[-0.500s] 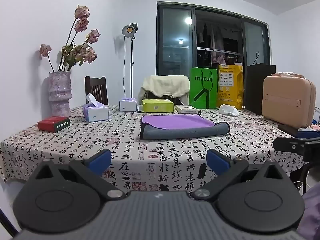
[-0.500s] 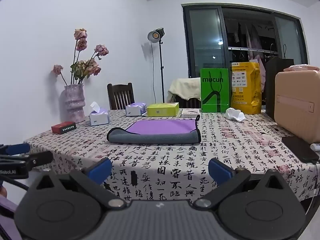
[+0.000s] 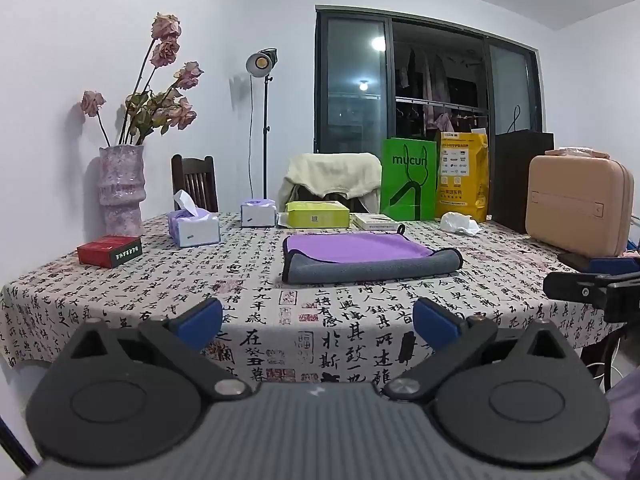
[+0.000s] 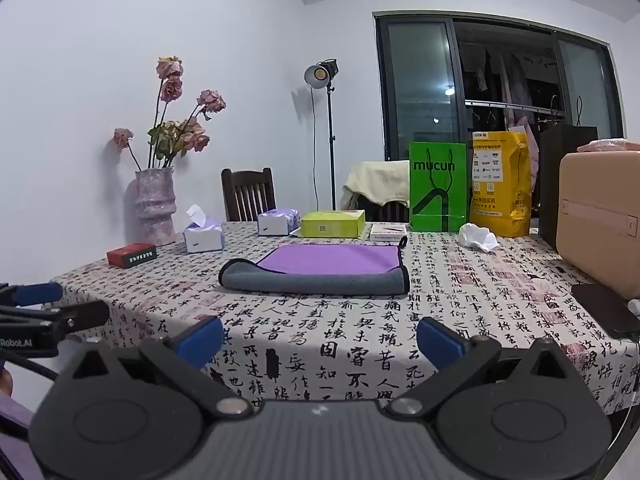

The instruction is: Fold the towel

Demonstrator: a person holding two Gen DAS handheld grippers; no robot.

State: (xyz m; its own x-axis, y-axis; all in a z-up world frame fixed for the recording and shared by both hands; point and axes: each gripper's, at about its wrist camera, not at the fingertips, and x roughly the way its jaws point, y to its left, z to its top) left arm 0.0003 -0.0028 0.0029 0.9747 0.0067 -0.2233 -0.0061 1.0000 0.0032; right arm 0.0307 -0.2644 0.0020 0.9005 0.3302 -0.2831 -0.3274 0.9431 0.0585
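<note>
A towel, purple on top with a grey underside, lies on the table, its near edge folded over; it shows in the left wrist view (image 3: 368, 258) and the right wrist view (image 4: 320, 268). My left gripper (image 3: 318, 320) is open and empty, held before the table's near edge, well short of the towel. My right gripper (image 4: 320, 338) is open and empty, also at the near edge. The right gripper shows at the right edge of the left wrist view (image 3: 592, 288); the left gripper shows at the left edge of the right wrist view (image 4: 44, 312).
The table (image 3: 248, 280) has a calligraphy-print cloth. At the back stand a vase of dried roses (image 3: 122, 188), a red box (image 3: 109, 251), tissue boxes (image 3: 194, 228), a yellow-green box (image 3: 318, 214), green and yellow bags (image 3: 408, 178), crumpled tissue (image 3: 460, 224). A beige case (image 3: 576, 204) stands right.
</note>
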